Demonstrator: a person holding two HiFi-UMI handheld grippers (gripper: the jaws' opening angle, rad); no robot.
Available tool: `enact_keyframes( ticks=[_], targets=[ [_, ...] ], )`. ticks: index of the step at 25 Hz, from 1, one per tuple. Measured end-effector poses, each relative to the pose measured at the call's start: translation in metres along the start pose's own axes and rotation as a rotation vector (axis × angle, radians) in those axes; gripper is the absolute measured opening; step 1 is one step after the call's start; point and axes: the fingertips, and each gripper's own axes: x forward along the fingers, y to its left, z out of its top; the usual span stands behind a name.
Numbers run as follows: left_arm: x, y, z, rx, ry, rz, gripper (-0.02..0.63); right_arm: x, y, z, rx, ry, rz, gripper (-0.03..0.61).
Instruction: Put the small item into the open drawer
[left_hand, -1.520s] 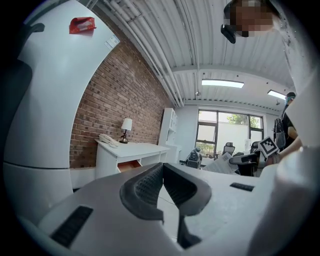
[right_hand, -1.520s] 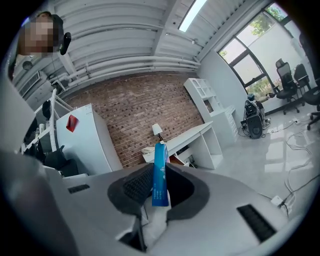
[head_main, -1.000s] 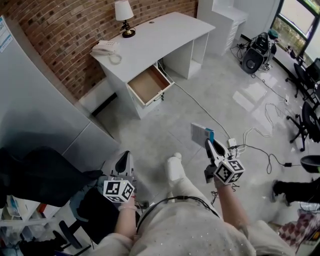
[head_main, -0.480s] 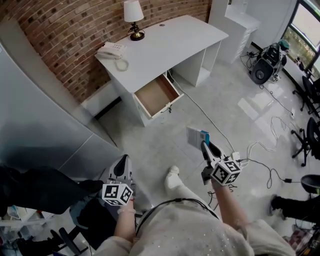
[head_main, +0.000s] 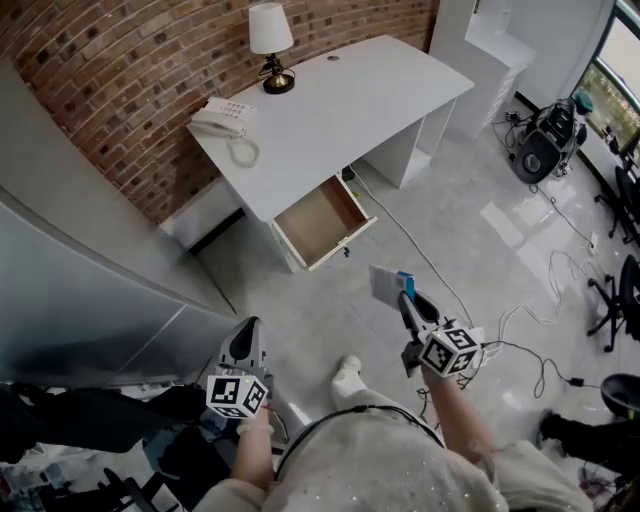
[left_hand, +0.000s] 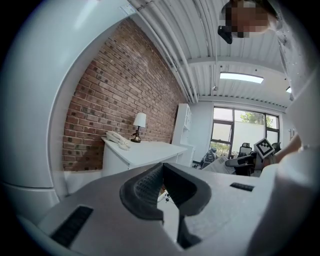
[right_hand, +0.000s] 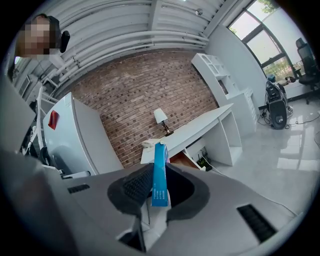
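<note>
The open drawer (head_main: 322, 220), wooden inside, sticks out of the white desk (head_main: 340, 100) in the head view, well ahead of both grippers. My right gripper (head_main: 405, 300) is held over the floor, shut on a small flat white and blue box (head_main: 386, 284). In the right gripper view the box (right_hand: 159, 172) stands on edge between the jaws of that gripper (right_hand: 159, 186), with the drawer (right_hand: 180, 161) beyond. My left gripper (head_main: 248, 330) is low at the left. In the left gripper view the gripper (left_hand: 161, 176) has its jaws together with nothing in them.
A lamp (head_main: 270, 40) and a telephone (head_main: 222, 118) stand on the desk. Cables (head_main: 530, 320) trail over the floor at the right, near a black device (head_main: 543, 150). A grey cabinet (head_main: 80, 260) fills the left. The person's foot (head_main: 348, 375) is below.
The person has stepped toward the desk, so desk and drawer sit nearer and lower in the head view. Both grippers hold as before, the box still in the right one.
</note>
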Motion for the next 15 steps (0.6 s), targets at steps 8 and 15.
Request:
enact_keyframes(
  ticks=[8,15],
  targets=[
    [0.070,0.003,0.005,0.013,0.014,-0.037,0.006,0.049,-0.035,0.023,0.010,0.003,-0.004,0.077],
    [0.113,0.002,0.005,0.007,0.013,-0.061,0.006,0.071,-0.055,0.035,0.008,0.011,-0.004,0.077]
  ],
)
